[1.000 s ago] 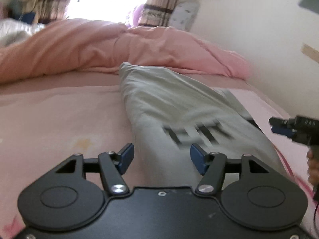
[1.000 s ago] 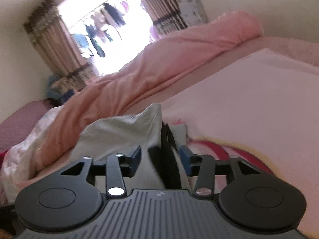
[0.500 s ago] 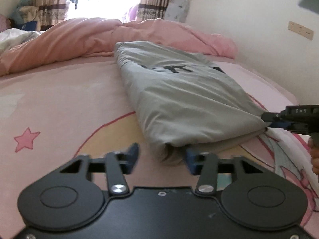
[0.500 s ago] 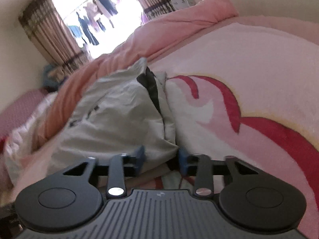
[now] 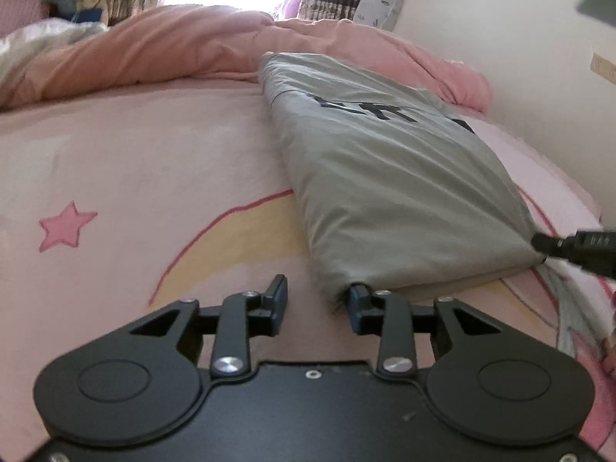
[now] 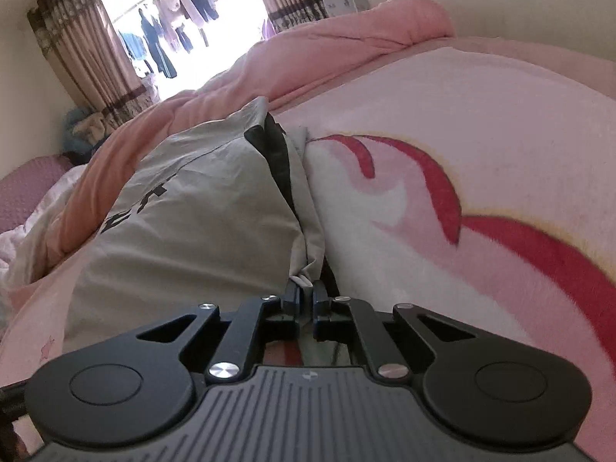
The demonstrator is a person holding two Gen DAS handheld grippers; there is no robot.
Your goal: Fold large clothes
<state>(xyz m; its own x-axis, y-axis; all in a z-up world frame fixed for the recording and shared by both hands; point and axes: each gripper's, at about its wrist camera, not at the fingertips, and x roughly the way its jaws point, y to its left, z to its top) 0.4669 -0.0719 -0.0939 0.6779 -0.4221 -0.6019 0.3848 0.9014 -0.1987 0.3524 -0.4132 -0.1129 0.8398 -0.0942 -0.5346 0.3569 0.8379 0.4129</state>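
Your right gripper [image 6: 306, 294] has just snapped shut on the near right corner of the grey garment [image 6: 200, 223]; half a second ago that corner sat loose between parted jaws, and now a small bunch of grey cloth is pinched tight between the pads. From the left wrist view you can see the same gripper's tip [image 5: 546, 244] biting the corner of the folded edge.

Your left gripper [image 5: 317, 304] is a different story. It narrowed about a second ago and has held that gap since, but the jaws stand apart: the right pad touches the near left corner of the garment [image 5: 385, 177], while the left pad sits over bare bedsheet [image 5: 154, 177] with nothing in it. So the left claw is open and holds nothing yet, by my reading.

The garment lies on the bed as a long folded strip, running away from you toward the pink duvet [image 5: 173, 50], printed letters facing up at the far end.

That leaves you with 1 of 2 corners secured. You likely need to slide the left gripper a little to the right so the corner sits between both pads, then close, before lifting the near edge for the next fold.
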